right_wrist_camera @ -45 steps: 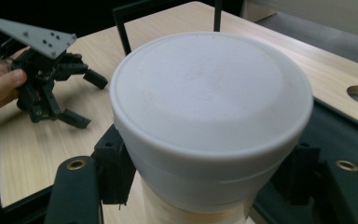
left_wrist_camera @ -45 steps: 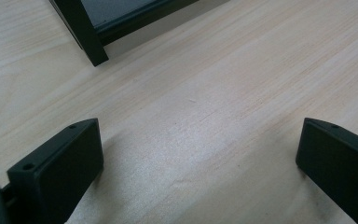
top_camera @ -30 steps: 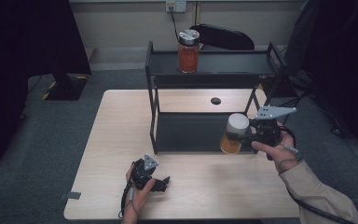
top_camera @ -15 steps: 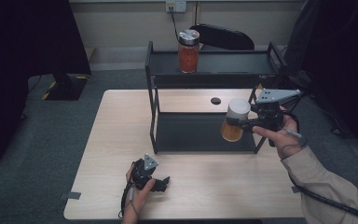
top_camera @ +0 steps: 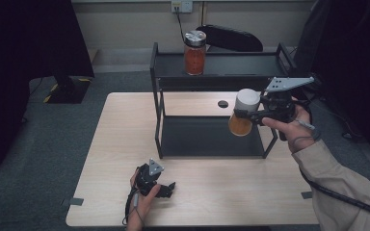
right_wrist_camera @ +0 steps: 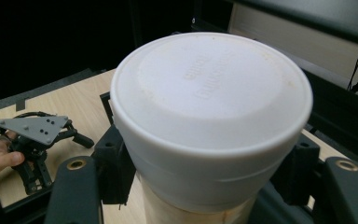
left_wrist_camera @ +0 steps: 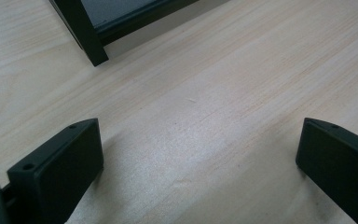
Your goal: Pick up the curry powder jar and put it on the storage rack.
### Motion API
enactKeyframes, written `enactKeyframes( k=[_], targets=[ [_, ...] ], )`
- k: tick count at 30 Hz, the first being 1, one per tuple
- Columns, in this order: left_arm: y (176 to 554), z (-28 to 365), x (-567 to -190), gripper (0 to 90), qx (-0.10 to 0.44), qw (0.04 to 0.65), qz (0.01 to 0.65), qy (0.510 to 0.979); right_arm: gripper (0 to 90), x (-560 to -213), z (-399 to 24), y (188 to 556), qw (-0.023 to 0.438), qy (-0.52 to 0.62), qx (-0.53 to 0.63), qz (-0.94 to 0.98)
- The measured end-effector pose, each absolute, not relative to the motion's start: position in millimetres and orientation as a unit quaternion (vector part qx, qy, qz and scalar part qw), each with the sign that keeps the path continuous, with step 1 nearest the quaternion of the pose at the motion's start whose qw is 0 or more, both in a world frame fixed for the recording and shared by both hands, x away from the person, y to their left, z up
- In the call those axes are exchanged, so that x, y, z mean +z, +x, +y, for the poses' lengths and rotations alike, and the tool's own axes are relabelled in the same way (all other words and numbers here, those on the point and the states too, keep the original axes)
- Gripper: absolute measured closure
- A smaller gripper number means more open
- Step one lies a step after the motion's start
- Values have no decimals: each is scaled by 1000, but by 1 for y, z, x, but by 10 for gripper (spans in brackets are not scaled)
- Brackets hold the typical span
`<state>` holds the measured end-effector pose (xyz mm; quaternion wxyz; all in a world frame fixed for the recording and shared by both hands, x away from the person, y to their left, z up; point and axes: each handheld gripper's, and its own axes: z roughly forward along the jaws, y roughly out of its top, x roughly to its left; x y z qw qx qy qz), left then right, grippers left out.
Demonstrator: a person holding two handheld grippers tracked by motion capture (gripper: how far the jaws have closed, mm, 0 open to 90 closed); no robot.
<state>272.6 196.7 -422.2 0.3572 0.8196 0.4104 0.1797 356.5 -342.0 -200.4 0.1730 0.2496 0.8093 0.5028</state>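
My right gripper [top_camera: 244, 115] is shut on a jar with a white lid and orange contents [top_camera: 243, 113], held in the air in front of the black two-tier shelf [top_camera: 160, 120], at its right half. The white lid [right_wrist_camera: 209, 88] sits between the black jaws in the right gripper view. A second jar with a metal lid and red contents [top_camera: 194, 53] stands on the shelf's top tier. My left gripper [top_camera: 166, 188] rests low on the wooden table [top_camera: 125, 125] near its front edge, jaws wide open over bare wood [left_wrist_camera: 196, 154].
The shelf's front left leg [left_wrist_camera: 86, 42] stands just ahead of the left gripper. A small black disc [top_camera: 223, 104] lies on the table behind the shelf's lower tier. A black chair [top_camera: 231, 38] and a dark monitor stand [top_camera: 67, 86] lie beyond the table.
My right gripper has lifted the white-lidded jar up and slightly back, from beside the lower tier toward the upper tier's height. The left gripper has stayed put.
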Motion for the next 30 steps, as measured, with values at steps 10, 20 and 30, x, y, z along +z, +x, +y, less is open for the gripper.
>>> enactKeyframes(
  k=[10,20,30],
  targets=[
    [273,197,-422,0,180,357,410,820,349,-179,-341,365,174,260,510,801],
    [273,197,-422,0,180,357,410,820,350,-162,-342,370,182,266,507,799],
    [273,197,-422,0,180,357,410,820,349,-144,-344,375,188,273,512,792]
  ],
)
